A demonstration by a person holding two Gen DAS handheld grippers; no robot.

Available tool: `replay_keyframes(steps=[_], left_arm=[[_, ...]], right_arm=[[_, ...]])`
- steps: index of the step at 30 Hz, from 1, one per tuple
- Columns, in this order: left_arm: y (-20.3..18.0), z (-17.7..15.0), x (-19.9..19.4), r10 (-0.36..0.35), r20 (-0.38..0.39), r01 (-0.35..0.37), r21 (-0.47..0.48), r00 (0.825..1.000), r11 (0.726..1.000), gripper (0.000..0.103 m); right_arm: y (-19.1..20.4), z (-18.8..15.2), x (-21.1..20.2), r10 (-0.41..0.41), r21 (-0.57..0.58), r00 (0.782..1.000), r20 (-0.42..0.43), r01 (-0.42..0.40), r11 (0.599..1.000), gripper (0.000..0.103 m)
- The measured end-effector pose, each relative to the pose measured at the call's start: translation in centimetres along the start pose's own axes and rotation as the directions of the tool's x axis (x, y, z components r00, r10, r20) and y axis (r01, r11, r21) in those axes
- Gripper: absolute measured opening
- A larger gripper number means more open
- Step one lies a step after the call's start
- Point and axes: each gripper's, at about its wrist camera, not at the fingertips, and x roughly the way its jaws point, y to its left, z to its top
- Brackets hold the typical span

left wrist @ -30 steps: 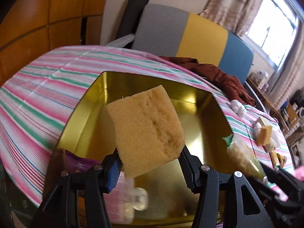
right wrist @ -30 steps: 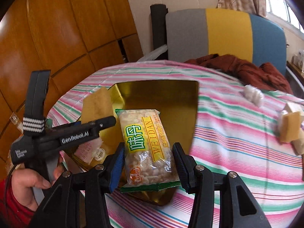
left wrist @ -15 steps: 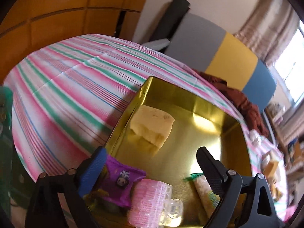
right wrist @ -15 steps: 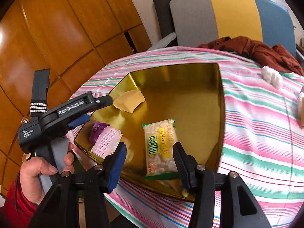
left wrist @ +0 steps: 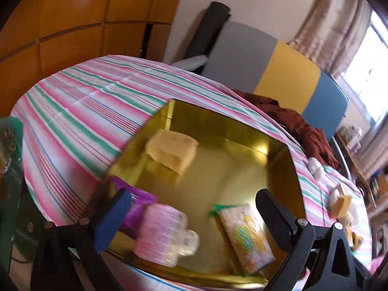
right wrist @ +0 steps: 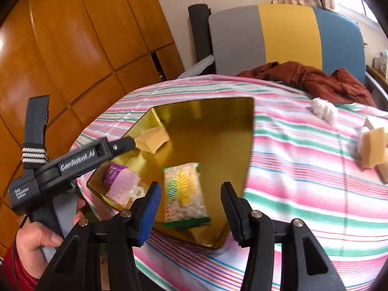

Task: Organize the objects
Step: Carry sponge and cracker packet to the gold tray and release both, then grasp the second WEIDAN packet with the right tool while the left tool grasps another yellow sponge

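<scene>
Though blurred by motion, both empty: left gripper (left wrist: 194, 215) spread wide, right gripper (right wrist: 190, 207) half-spread over gold tray (right wrist: 218, 111).

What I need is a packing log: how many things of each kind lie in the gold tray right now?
Yellow sponge: 1
Snack packet: 1
Purple packet: 1
Pink ribbed plastic item: 1
Total in the gold tray: 4

Right claw (right wrist: 190, 208): jaws apart, empty, above the snack packet (right wrist: 183, 192) lying flat in the gold tray (right wrist: 218, 121). Also in tray: yellow sponge (right wrist: 152, 140), pink item (right wrist: 122, 186). Tray rests on striped bench (right wrist: 303, 181).
</scene>
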Motion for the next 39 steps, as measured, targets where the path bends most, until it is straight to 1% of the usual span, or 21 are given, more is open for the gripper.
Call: replay_keyframes(steps=[3,5,10,13,15,20,22,24,25,28,30,31,32,34,35,39], left_arm=[[-2.0,-0.7,-0.1,-0.030,-0.020,0.031,0.054,0.999,0.998,0.103],[-3.3,-1.2,-0.4,-0.044,-0.020,0.045,0.090,0.999,0.995,0.103],[-6.9,-2.6,-1.1,-0.095,-0.038,0.101,0.184,0.995,0.978,0.103],[-9.1,-3.3,-1.5,-0.134,-0.046,0.141,0.249,0.990,0.958,0.103],[-10.6,-3.9,-1.5,-0.156,-0.063,0.168,0.298,0.986,0.940,0.103],[-13.7,-5.5,-1.9,-0.210,-0.102,0.233,0.375,0.972,0.897,0.103],[-14.8,-6.2,-2.2,-0.229,-0.114,0.256,0.406,0.967,0.878,0.103],[-16.1,-7.0,-2.3,-0.241,-0.131,0.274,0.439,0.962,0.856,0.103],[-16.6,-7.3,-2.3,-0.240,-0.140,0.278,0.449,0.961,0.849,0.103],[-17.7,-8.2,-2.3,-0.257,-0.171,0.308,0.463,0.951,0.831,0.103],[-18.5,-8.7,-2.3,-0.265,-0.185,0.322,0.474,0.946,0.820,0.103],[-18.8,-8.9,-2.3,-0.266,-0.192,0.327,0.478,0.945,0.815,0.103],[-19.1,-9.1,-2.2,-0.264,-0.198,0.328,0.483,0.944,0.812,0.103],[-19.7,-9.5,-2.0,-0.265,-0.214,0.338,0.483,0.940,0.808,0.103],[-19.8,-9.6,-1.9,-0.265,-0.222,0.342,0.480,0.938,0.808,0.103],[-20.8,-10.1,-1.2,-0.265,-0.248,0.355,0.469,0.932,0.809,0.103]], right_arm=[[-1.3,0.2,-1.1,-0.038,-0.001,0.999,0.020,0.038,0.999,0.052],[-2.6,0.3,-1.9,-0.065,0.016,0.997,0.032,0.064,0.998,0.052],[-6.1,0.0,-3.6,-0.130,0.062,0.991,0.045,0.127,0.990,0.051],[-8.8,-0.7,-4.6,-0.179,0.114,0.983,0.048,0.173,0.978,0.051],[-10.3,-1.3,-5.1,-0.204,0.147,0.978,0.043,0.196,0.970,0.052],[-14.4,-3.4,-6.3,-0.287,0.202,0.958,0.021,0.277,0.940,0.052],[-16.2,-4.2,-6.5,-0.333,0.219,0.943,-0.003,0.325,0.920,0.053],[-18.6,-5.1,-6.8,-0.388,0.238,0.921,-0.037,0.385,0.892,0.054],[-20.1,-5.5,-7.0,-0.423,0.248,0.904,-0.056,0.423,0.872,0.054],[-23.6,-5.9,-7.9,-0.498,0.265,0.864,-0.076,0.499,0.825,0.055],[-26.0,-5.7,-8.5,-0.540,0.275,0.839,-0.071,0.537,0.797,0.060],[-27.3,-5.5,-8.9,-0.570,0.277,0.818,-0.076,0.566,0.776,0.061],[-28.0,-5.3,-9.1,-0.583,0.276,0.809,-0.073,0.578,0.768,0.063],[-29.4,-4.8,-9.3,-0.601,0.259,0.796,-0.077,0.598,0.759,0.068],[-30.2,-4.5,-9.2,-0.614,0.244,0.784,-0.085,0.614,0.750,0.068],[-32.2,-4.3,-8.3,-0.597,0.241,0.794,-0.119,0.606,0.758,0.068]])
